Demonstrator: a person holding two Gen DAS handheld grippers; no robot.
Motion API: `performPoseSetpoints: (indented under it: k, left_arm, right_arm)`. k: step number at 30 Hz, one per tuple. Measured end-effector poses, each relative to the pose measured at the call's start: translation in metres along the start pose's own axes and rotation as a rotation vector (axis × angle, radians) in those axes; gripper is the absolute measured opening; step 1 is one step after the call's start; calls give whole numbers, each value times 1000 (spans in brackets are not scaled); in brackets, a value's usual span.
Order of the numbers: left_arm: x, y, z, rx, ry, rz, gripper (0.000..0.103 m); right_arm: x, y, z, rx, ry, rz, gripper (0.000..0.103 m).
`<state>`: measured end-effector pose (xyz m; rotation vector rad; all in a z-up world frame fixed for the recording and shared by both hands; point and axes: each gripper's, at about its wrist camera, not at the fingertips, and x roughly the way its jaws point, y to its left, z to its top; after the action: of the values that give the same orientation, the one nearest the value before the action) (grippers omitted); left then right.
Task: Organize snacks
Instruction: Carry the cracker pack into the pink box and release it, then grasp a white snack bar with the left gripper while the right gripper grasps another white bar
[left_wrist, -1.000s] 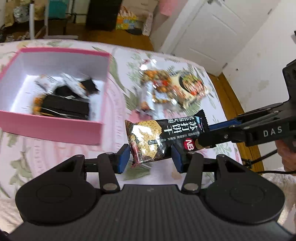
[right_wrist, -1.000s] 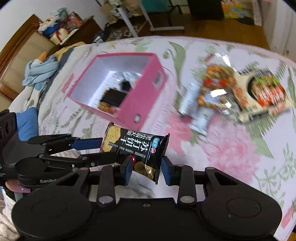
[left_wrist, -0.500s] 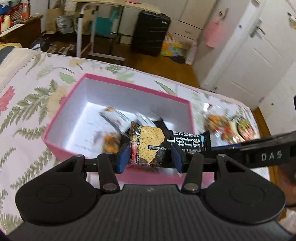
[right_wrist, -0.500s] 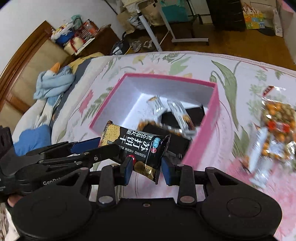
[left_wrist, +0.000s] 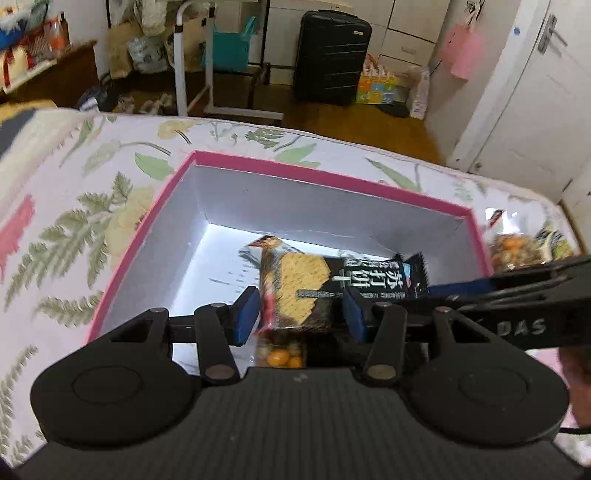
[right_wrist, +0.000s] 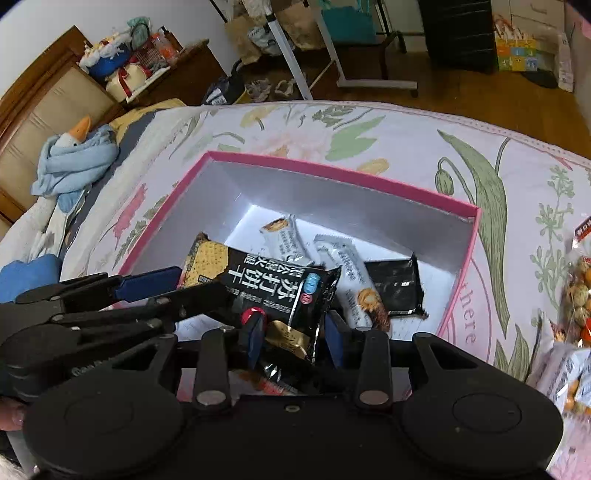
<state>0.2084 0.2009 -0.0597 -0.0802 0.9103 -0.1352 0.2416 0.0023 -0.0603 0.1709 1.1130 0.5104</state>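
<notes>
Box: pink-rimmed cardboard box (left_wrist: 155, 206) with white inner walls, on the floral bedspread (right_wrist: 424, 147); several wrapped snacks already lie inside.
Packet: black foil cracker packet (left_wrist: 295, 291), over the box interior between both grippers.
Left gripper (left_wrist: 297, 314): blue-padded fingers (left_wrist: 243, 314) opening, apart from the packet's sides.
Right gripper (right_wrist: 295, 338): fingers opening; packet end between them, contact not clear.
Remaining: clear bags of mixed nuts (right_wrist: 578, 291) on the bedspread outside the box.

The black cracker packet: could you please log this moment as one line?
black cracker packet above open pink box | left gripper opening | right gripper opening
</notes>
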Motion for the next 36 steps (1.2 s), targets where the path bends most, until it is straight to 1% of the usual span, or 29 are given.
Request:
performPoseSetpoints:
  k: [3, 5, 7, 8, 9, 10, 11, 15, 19, 22, 25, 28, 33, 35, 36]
  left_arm:
    - [-4, -4, -1, 16, -11, 32, 52]
    - [-15, -8, -3, 31, -31, 25, 53]
    - [-28, -13, -5, 48, -36, 13, 54]
    - [-36, -17, -6, 64, -39, -4, 54]
    - [-44, -22, -7, 79, -44, -18, 54]
    - [-53, -27, -8, 97, -48, -34, 54]
    - [-60, -33, -8, 110, -50, -49, 54]
    - [-86, -61, -9, 140, -50, -127, 54]
    - [-97, -92, -13, 143, -35, -216, 54]
    - [-95, -118, -19, 143, -21, -261, 54]
    - [-88, -144, -24, 158, -6, -293, 54]
    - [-75, -167, -28, 165, 5, -308, 54]
    - [-39, -200, -34, 156, 36, -334, 52]
    - [-21, -208, -37, 144, 41, -339, 52]
    - [-12, -213, -39, 141, 36, -337, 52]
  right_arm:
    - [-11, -2, -3, -35, -37, -19, 45]
    - [-26, -2, -6, -72, -47, -36, 46]
    - [-52, -3, -11, -100, -60, -27, 46]
    - [-69, -5, -14, -104, -77, -12, 48]
    - [-87, -8, -19, -105, -94, 2, 54]
    - [-105, -13, -23, -104, -111, 11, 56]
    - [-121, -17, -28, -112, -123, 11, 57]
    - [-170, -38, -45, -126, -161, -59, 57]
    - [-199, -69, -61, -102, -188, -116, 57]
    - [-210, -92, -77, -60, -208, -134, 57]
    - [-211, -115, -93, -14, -204, -119, 57]
    - [-203, -131, -110, 10, -189, -101, 57]
    - [-174, -151, -132, 89, -139, -73, 57]
    - [-156, -155, -137, 103, -95, -59, 57]
    - [-143, -155, -140, 95, -60, -47, 57]
